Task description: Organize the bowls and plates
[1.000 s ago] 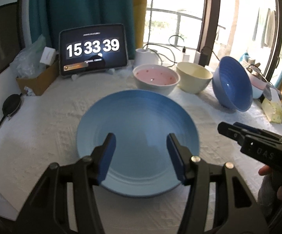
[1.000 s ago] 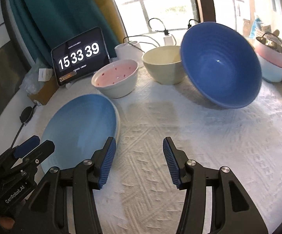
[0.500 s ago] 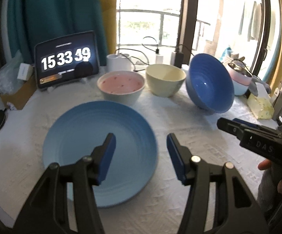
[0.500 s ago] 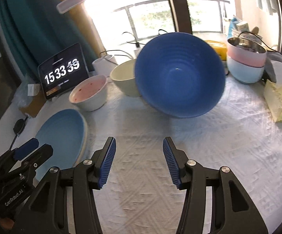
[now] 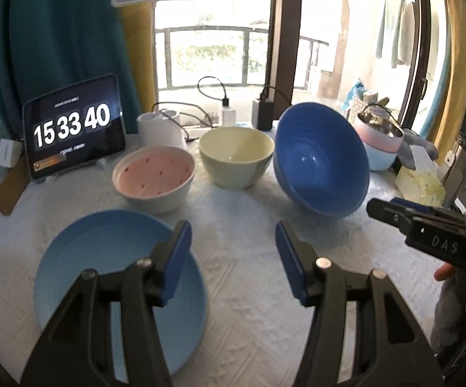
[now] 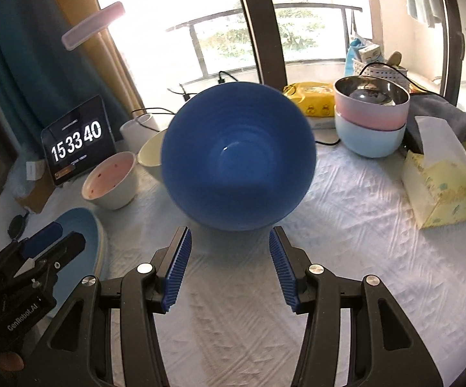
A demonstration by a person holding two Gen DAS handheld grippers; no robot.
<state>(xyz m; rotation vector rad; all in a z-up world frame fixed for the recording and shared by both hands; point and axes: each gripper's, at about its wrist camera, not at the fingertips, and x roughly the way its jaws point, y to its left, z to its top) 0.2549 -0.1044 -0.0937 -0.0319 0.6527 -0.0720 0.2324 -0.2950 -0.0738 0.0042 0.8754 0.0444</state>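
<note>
My right gripper (image 6: 229, 258) is spread wide, holding nothing, just short of the tilted dark blue bowl (image 6: 237, 161) mid-table. My left gripper (image 5: 231, 258), also wide and empty, hovers over the light blue plate (image 5: 104, 258) near the table's left edge. The dark bowl hides part of the cream bowl (image 6: 150, 158) behind it.

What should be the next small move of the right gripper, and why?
Probably ease the right gripper forward toward the near rim of the dark blue bowl. Its jaws are open and empty, and the bowl, tipped on its side with the opening facing the gripper, lies just ahead of the fingertips. The left gripper is also open, beside the light blue plate.
</note>
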